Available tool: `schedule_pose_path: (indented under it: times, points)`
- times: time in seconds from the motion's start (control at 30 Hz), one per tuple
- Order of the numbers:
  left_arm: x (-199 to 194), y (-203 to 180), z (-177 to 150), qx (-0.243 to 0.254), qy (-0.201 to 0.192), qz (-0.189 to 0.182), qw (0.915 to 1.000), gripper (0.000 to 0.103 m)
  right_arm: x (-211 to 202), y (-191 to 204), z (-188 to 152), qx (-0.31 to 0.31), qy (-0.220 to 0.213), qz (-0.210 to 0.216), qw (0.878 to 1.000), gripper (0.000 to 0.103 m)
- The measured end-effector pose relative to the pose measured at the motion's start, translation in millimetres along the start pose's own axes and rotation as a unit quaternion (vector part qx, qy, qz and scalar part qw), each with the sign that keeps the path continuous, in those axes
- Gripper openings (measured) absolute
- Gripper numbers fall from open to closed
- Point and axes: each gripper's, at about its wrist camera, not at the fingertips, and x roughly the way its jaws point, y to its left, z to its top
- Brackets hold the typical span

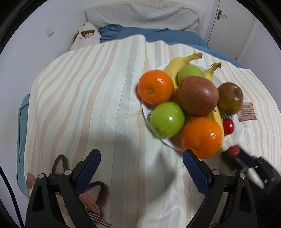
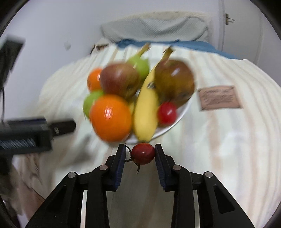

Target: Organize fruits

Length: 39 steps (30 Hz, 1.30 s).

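A white plate point(image 1: 146, 114) on a striped bedspread holds two oranges point(image 1: 155, 87), two green apples point(image 1: 166, 119), two red apples point(image 1: 197, 96), bananas point(image 1: 177, 65) and a cherry tomato point(image 1: 228, 126). My right gripper point(image 2: 140, 153) is shut on a second cherry tomato point(image 2: 142, 153), just in front of the plate's near rim point(image 2: 182, 114). It also shows in the left wrist view point(image 1: 233, 151). My left gripper point(image 1: 141, 157) is open and empty, above the bedspread left of the plate.
The striped bedspread point(image 1: 87, 105) covers a bed with a blue blanket point(image 1: 158, 35) and pillows point(image 1: 140, 15) at the far end. A brown label patch point(image 1: 247, 111) lies right of the plate. A white door point(image 1: 233, 26) stands at the back right.
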Motion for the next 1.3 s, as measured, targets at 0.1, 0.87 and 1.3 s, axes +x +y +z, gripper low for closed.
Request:
schedule_pose_path:
  times: [0.1, 0.87, 1.3]
  points:
    - [0.3, -4.9, 1.9, 0.005, -0.008, 0.005, 0.9999, 0.096, -11.7, -21.0, 20.3, 0.05, -0.021, 0.032, 0.998, 0.036]
    - [17.6, -9.4, 4.2, 0.001, 0.005, 0.012, 0.9999, 0.096, 19.9, -20.1, 51.3, 0.066, -0.017, 0.031, 0.997, 0.038]
    - [17.6, -14.6, 1.2, 0.003, 0.006, 0.015, 0.9999, 0.096, 10.4, -22.1, 41.7, 0.057, -0.028, 0.018, 0.998, 0.039]
